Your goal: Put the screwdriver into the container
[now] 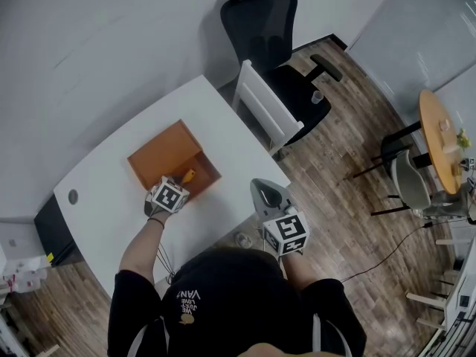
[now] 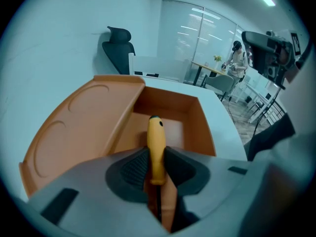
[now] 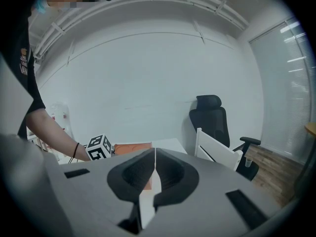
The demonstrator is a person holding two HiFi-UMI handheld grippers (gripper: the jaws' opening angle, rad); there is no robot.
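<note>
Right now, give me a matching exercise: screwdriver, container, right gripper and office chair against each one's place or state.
1 screwdriver
2 orange container
3 right gripper
4 black office chair

A jaws together, empty
B open on the white table
C beyond that table
D clamped in the left gripper

Pairs: 1-D, 2-B, 3-A, 4-C.

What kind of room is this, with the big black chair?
Most likely an office or a small meeting room. A black swivel office chair stands by a plain white table. A round wooden table with chairs sits further off, and the left gripper view shows big windows with blinds.
</note>
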